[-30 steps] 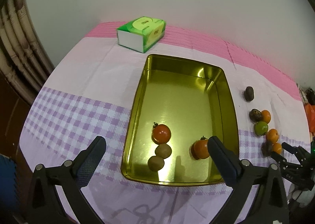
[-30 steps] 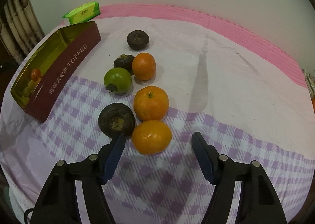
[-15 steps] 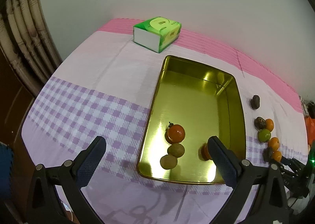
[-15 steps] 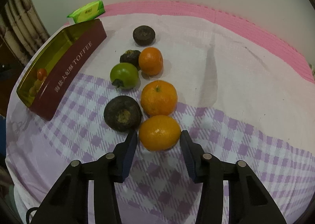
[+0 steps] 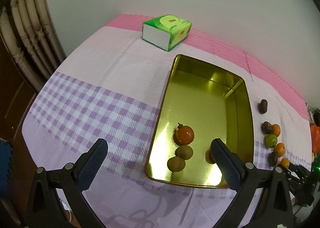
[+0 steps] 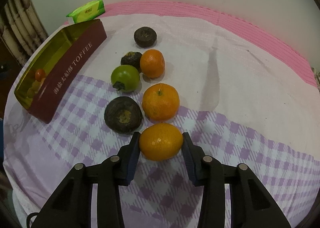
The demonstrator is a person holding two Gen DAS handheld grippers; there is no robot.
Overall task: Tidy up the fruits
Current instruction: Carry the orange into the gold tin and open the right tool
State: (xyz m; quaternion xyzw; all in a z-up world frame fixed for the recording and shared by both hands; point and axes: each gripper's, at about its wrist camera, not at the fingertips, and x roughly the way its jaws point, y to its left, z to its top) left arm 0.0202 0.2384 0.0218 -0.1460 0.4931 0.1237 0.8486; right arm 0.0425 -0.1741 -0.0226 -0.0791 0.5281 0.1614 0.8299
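- My right gripper [image 6: 161,144] is closing on the nearest round orange citrus fruit [image 6: 161,141]; both blue pads press its sides, so I count it as grasped, though it sits on the purple-checked cloth [image 6: 250,148], not yet lifted.
- I take this fruit first because it lies at the near end of the loose line, where the fingers can straddle it without shoving its neighbours.
- The dark brown wrinkled round fruit [image 6: 123,115] lies just beside my left pad [image 6: 134,155], and a second orange citrus [image 6: 160,102] sits just behind my catch, so I judge a straight lift safest.
- Farther along wait a green tomato-like fruit [image 6: 125,78], a smaller orange citrus, and two more dark fruits.
- The gold-lined rectangular tin with maroon sides [image 6: 66,71] stands well to the left, its open top ready to receive the fruit.
- My left gripper [image 5: 158,161] hangs wide open and empty over the tin's near corner [image 5: 152,170], kept clear of the drop zone.
- Inside the tin lie a red-orange tomato [image 5: 185,135] and two brown kiwi-like fruits [image 5: 180,158] in a row, with another orange fruit partly hidden behind my right finger [image 5: 225,165].
- A green tissue pack [image 5: 167,31] rests beyond the tin, out of the way.
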